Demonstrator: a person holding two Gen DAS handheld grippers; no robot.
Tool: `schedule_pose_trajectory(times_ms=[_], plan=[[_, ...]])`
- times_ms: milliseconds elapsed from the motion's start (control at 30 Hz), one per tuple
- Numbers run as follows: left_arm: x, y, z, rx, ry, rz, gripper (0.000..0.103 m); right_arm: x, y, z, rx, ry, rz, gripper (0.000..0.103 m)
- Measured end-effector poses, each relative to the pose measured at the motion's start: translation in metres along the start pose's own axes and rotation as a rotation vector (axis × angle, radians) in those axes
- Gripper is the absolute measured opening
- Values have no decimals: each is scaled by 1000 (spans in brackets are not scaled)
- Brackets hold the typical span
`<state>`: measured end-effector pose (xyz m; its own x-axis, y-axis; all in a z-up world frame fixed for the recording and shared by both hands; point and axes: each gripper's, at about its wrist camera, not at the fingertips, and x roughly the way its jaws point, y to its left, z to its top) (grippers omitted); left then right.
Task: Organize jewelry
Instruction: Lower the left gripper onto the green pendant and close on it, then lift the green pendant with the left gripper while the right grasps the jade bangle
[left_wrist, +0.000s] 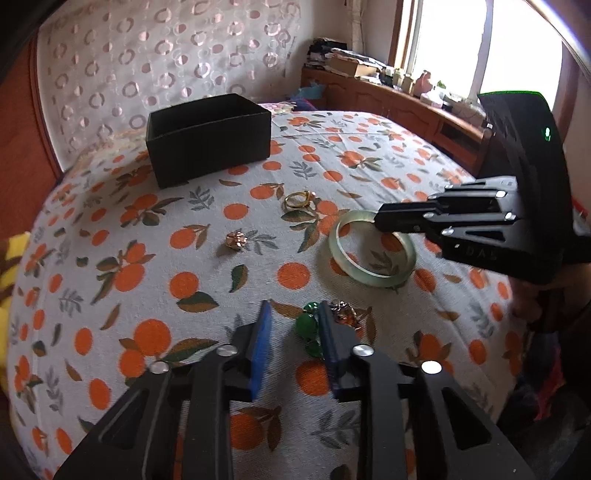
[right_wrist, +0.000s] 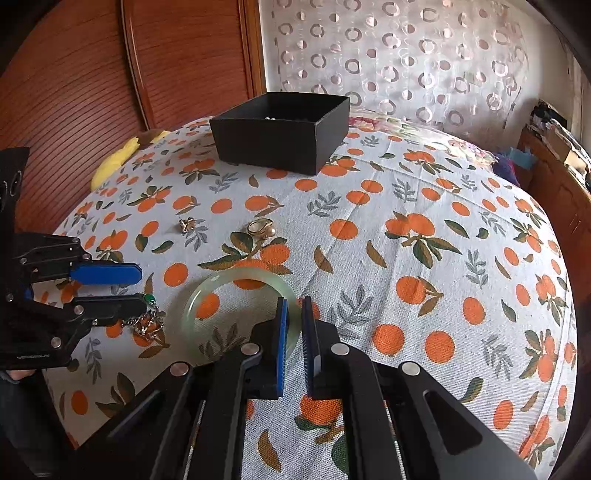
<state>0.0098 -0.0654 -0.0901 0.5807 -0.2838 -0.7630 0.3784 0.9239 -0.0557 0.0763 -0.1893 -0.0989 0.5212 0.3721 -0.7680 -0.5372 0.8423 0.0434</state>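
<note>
- The right gripper (right_wrist: 294, 306) straddles the near rim of the pale green bangle (right_wrist: 207, 295), one blue pad inside the ring and one outside. Its jaws are nearly together, but the rim between them is hidden, so whether they already pinch it cannot be told.
- The left gripper (left_wrist: 293, 314) is open on the bed (left_wrist: 424, 314); the green bead piece (left_wrist: 308, 326) lies between its fingers, partly covered by the right-hand finger.
- A chain (right_wrist: 147, 325) trails from under that finger; its full shape is hard to make out.
- Ahead of both grippers lie a gold ring (right_wrist: 261, 227) and a small gold earring (right_wrist: 186, 224), apart from each other.
- Farther ahead stands the black box (right_wrist: 280, 144); only a few pale specks show inside, too small to name.
</note>
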Motion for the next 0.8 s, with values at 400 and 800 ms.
schedule_pose_trajectory(times_ms=[400,800], plan=[[-5,11,3,-24,-21,9,11,0,2,0,-9,0,-12,8],[-25,28,26,-56,-99,44,11,-20,7,19,-31,-88,-42,8]])
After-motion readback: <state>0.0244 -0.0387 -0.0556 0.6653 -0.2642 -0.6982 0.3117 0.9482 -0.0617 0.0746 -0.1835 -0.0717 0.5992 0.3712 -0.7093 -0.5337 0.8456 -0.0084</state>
